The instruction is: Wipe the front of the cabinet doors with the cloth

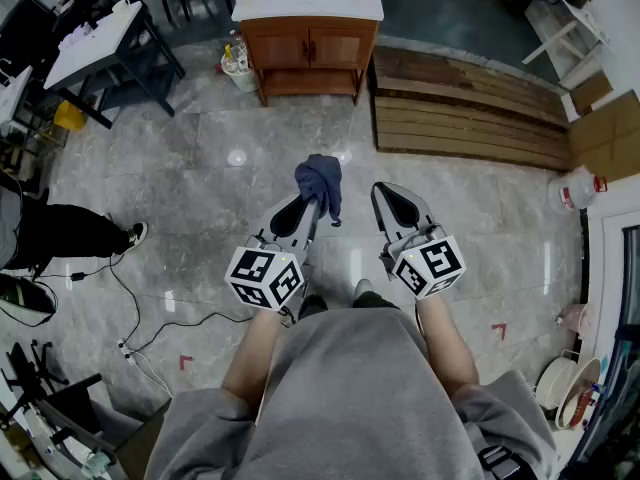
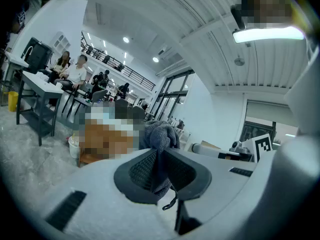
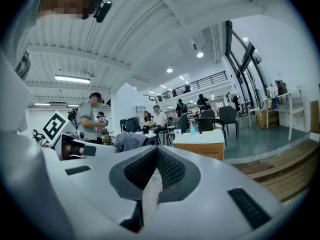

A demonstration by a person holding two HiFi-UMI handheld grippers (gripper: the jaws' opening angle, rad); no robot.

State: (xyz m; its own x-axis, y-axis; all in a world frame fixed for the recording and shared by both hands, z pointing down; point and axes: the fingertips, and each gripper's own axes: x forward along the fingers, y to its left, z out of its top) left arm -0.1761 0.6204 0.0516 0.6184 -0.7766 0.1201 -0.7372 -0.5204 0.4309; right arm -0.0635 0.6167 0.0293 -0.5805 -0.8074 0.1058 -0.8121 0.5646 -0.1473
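A wooden cabinet (image 1: 310,46) with a white top and two closed doors stands on the marble floor some way ahead of me. My left gripper (image 1: 306,206) is shut on a blue-grey cloth (image 1: 320,182), which bunches up above the jaw tips and hangs between them. In the left gripper view the cloth (image 2: 161,134) is pinched in the left gripper (image 2: 159,159). My right gripper (image 1: 393,192) is held beside it, shut with nothing in it. In the right gripper view the right gripper (image 3: 156,153) points toward the cabinet (image 3: 201,147), and the cloth (image 3: 129,140) shows at left.
A stack of wooden planks (image 1: 470,118) lies right of the cabinet. A small white bin (image 1: 236,68) stands at its left foot. Dark-framed tables (image 1: 95,43) stand at far left. A cable (image 1: 150,328) trails across the floor near a person's leg (image 1: 75,233).
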